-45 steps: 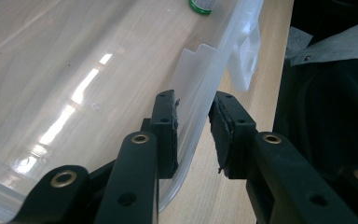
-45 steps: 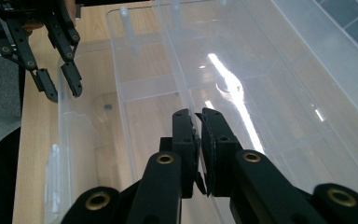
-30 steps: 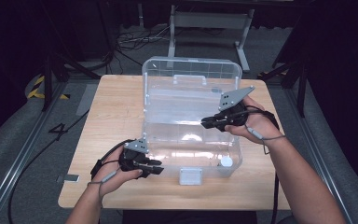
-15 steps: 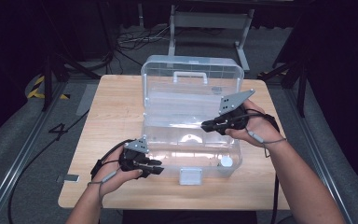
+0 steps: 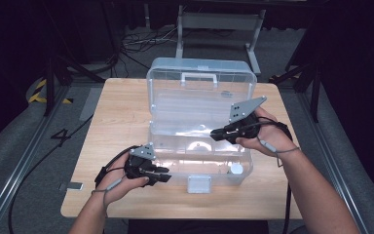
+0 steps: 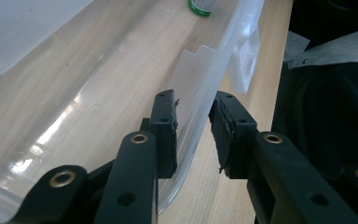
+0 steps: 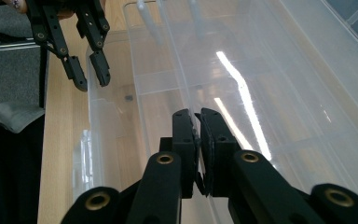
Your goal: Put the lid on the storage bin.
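Clear plastic box (image 5: pixel 199 146) sits open at the middle of the wooden table (image 5: pixel 117 112), lid (image 5: pixel 202 85) raised toward the far side with its white handle (image 5: pixel 198 78) uppermost. White latch (image 5: pixel 198 184) hangs on the near front wall.

Left tool (image 5: pixel 161 174) is at the box's near-left corner. In the left gripper view its jaws straddle the front wall (image 6: pixel 200 126): one pad inside the box, against the wall or nearly so; the other outside with a visible gap to the plastic. Jaws stand partly apart, not pressing on the wall from both sides (open, as far as the pads show). The person's left hand (image 5: pixel 121 180) holds it low over the table edge.

Right tool (image 5: pixel 215 133) reaches in from the right, over the box interior. In the right gripper view its two pads are drawn together on a thin clear sheet edge (image 7: pixel 196 116), an inner tray or divider (image 7: pixel 242 93) lying within the box; the pads pinch it with almost no gap. The person's right hand (image 5: pixel 265 134) carries it, with the grey plate (image 5: pixel 245 108) on top.

Small item with a green band and white cap (image 6: pixel 201 6) lies on the box floor near the right end (seen in the high view as a white round spot (image 5: pixel 236 169)). The left tool also appears at upper left in the right gripper view (image 7: pixel 89 77), jaws apart at the box corner.
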A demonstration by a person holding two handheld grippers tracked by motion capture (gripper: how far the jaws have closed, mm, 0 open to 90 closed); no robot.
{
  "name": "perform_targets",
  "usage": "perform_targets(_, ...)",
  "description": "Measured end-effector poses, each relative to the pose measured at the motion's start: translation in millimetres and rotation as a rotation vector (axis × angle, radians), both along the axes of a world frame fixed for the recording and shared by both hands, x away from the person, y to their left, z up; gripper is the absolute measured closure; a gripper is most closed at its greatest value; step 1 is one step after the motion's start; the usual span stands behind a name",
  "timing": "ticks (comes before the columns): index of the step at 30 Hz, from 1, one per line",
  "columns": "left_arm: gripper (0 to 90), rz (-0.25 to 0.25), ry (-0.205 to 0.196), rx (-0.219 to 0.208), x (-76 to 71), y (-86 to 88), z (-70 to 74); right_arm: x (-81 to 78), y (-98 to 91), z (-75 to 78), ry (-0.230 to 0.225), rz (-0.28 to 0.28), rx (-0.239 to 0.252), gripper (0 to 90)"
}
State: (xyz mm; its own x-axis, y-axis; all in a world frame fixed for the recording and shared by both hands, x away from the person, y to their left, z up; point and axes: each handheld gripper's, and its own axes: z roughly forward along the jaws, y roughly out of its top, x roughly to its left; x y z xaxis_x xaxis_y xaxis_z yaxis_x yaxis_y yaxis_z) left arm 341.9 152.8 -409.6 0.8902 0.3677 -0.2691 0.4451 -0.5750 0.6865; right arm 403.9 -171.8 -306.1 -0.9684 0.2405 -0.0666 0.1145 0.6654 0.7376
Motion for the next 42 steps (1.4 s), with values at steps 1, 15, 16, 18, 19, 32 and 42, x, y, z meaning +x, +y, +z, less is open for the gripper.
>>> perform_targets(1,71.0,0.0,-0.001,0.0,0.0,0.0,0.0,-0.3,0.0,-0.2,0.0,0.001,0.0,85.5)
perform_targets(15,70.8,0.005,0.004,-0.005,-0.1,0.0,-0.3,-5.1,-0.4,-3.1,0.005,0.013,-0.001,85.5)
perform_targets(16,70.8,0.005,0.004,-0.005,0.0,0.0,-0.3,-5.7,-0.2,-3.5,0.006,0.015,0.0,85.5)
perform_targets(18,70.8,0.004,0.004,-0.004,0.0,0.1,-0.2,-6.4,0.0,-3.8,0.01,0.017,-0.001,85.6)
perform_targets(19,70.7,0.004,0.005,-0.004,0.0,0.1,-0.3,-6.8,0.0,-4.1,0.009,0.019,-0.003,85.6)
perform_targets(32,70.7,0.006,0.006,-0.006,0.0,0.1,-0.3,-11.5,0.5,-6.7,0.009,0.033,-0.013,85.7)
perform_targets(42,70.6,0.006,0.006,-0.01,-0.1,0.1,-0.5,-13.6,1.1,-8.3,0.02,0.042,-0.02,85.7)
